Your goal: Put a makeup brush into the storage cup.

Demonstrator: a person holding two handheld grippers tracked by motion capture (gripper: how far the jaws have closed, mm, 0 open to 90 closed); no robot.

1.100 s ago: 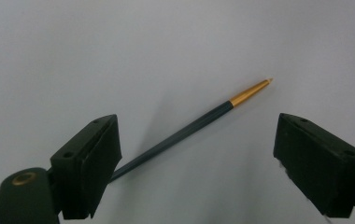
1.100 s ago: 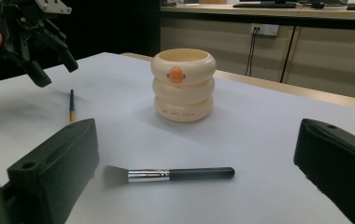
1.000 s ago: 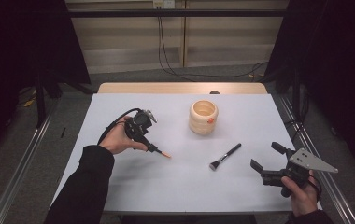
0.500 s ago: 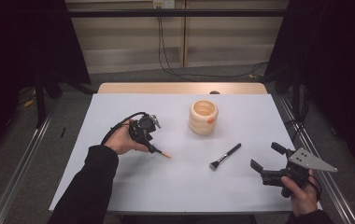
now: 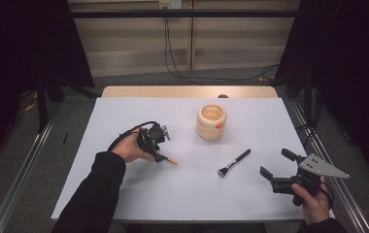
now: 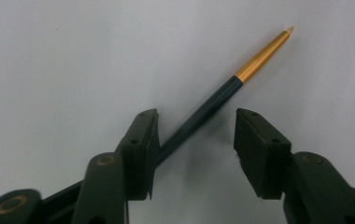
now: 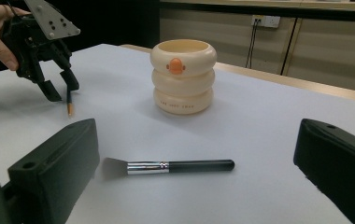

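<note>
Fingers of left gripper (image 6: 196,135) just closing, straddling pencil (image 6: 222,95), angled down.

Glossy dark pencil (image 6: 199,116) with a metallic gold tip; matt black jaws.

A cream ringed ceramic pot with an orange duck face (image 5: 211,122) stands upright on the white table (image 5: 124,111); a black-handled flat makeup brush (image 5: 234,162) lies nearby, apart.

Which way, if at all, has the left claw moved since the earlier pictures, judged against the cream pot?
Yes. In the high view the left claw has edged right, nearer the cream pot, its jaws just closing around the thin brush.
</note>
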